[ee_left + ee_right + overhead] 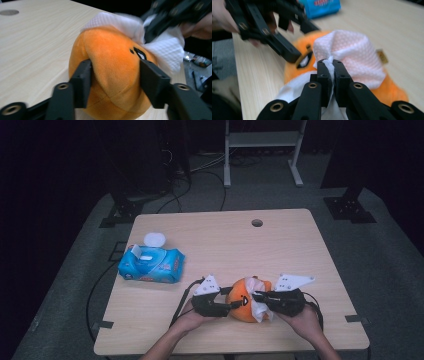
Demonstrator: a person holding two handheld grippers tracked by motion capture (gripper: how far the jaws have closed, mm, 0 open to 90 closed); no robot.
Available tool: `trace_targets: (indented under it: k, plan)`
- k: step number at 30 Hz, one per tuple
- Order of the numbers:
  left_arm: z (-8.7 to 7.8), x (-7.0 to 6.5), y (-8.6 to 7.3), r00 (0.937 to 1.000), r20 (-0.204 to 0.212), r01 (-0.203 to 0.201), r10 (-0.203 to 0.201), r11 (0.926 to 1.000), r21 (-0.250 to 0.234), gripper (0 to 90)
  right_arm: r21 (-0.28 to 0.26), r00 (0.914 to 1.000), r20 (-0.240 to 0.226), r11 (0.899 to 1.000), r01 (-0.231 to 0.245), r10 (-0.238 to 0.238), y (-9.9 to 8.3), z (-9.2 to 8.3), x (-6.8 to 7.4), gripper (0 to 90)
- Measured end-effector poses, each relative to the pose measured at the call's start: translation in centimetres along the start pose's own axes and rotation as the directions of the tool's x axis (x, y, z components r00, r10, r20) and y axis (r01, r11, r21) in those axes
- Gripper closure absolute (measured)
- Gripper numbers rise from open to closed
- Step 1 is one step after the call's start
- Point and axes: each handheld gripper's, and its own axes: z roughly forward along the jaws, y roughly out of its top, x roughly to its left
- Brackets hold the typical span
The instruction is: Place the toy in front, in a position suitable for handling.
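Plainly, orange plush toy (pixel 112 75), rounded, white wipe (pixel 347 50) draped

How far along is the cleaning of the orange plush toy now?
Done: the blue wipe pack lies open and one white textured wipe is out. In hand: the left tongs clamp the orange plush toy while the right tongs press the wipe on it. Left: finishing the wiping.

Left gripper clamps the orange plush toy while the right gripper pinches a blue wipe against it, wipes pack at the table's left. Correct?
Not quite: the wipe in the right gripper is white, as the right gripper view shows. The left gripper does clamp the plush toy; the pack is left.
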Motion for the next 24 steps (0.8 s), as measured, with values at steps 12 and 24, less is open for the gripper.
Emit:
trace_targets:
  k: [12, 24]
  plan:
    - [0.2, -0.9, 0.5, 0.9995, 0.015, -0.027, 0.027, 0.9996, -0.004, 37.8, -0.022, 0.9991, 0.042, 1.0, 0.005, -0.004, 0.0, -1.0, -0.6, 84.8]
    - [0.6, -2.3, 0.8, 0.994, 0.016, -0.108, 0.108, 0.9942, -0.005, 48.5, -0.085, 0.9975, -0.018, 0.994, 0.067, -0.068, 1.7, -0.6, 1.2, 85.0]
